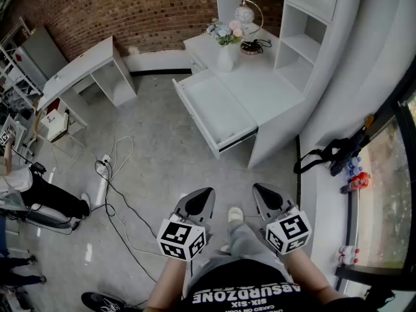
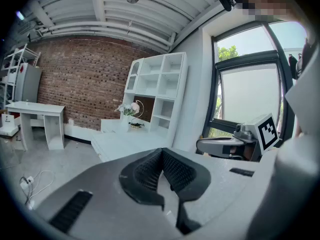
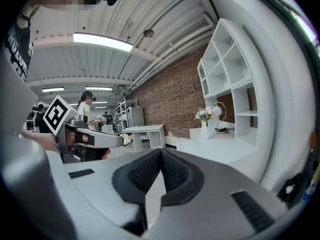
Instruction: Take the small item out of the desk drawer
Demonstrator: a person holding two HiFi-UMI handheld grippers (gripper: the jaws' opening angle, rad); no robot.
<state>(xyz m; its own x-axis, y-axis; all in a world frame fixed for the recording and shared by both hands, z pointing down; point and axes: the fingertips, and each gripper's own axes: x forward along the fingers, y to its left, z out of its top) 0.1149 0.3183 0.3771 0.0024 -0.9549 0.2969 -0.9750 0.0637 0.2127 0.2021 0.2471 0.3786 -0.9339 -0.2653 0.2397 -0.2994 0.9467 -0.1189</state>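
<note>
I kept the left gripper (image 1: 197, 205) and right gripper (image 1: 270, 200) at six o'clock, jaws pressed together, empty. The drawer (image 1: 213, 109) stood open at twelve o'clock; I couldn't make out the small item inside.

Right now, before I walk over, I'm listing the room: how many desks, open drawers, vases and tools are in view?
Desks: 2, the near desk and the far desk
Open drawers: 1, the drawer of the near desk
Vases: 1, the vase on the near desk
Tools: 2, the left tool and the right tool, both shut
Total: 6
</note>
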